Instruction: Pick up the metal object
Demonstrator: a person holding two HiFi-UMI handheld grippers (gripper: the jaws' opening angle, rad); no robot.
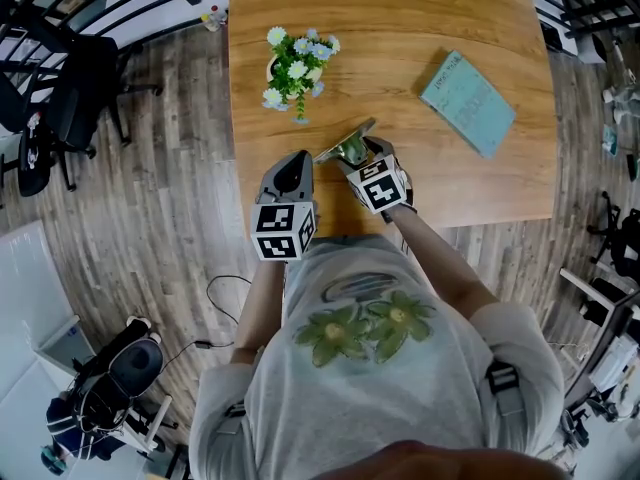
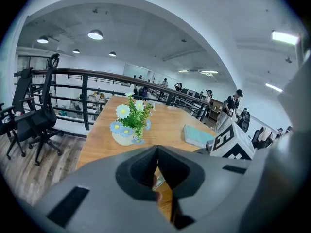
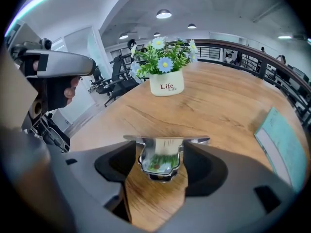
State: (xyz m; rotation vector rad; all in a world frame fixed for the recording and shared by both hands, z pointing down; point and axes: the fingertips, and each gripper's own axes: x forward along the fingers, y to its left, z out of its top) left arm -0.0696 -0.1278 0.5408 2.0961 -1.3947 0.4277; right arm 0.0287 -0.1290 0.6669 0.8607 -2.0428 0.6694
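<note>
Metal object [image 3: 160,165] gripped between right gripper [image 3: 161,152] jaws, on my side of flower pot [image 3: 166,83], over wooden table [image 3: 221,106]. I judge grasp done, lift in hand; next move needs steady vertical raise, squeeze maintained. Left gripper [image 2: 156,148] closed, empty, near-left of pot.

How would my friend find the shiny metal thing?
Look at the big wooden table. At its edge nearest the person, the right gripper is closed on a small shiny metal object with a flat rim. Its neighbours, the white pot of blue and white flowers and the teal book, are not shiny.
</note>
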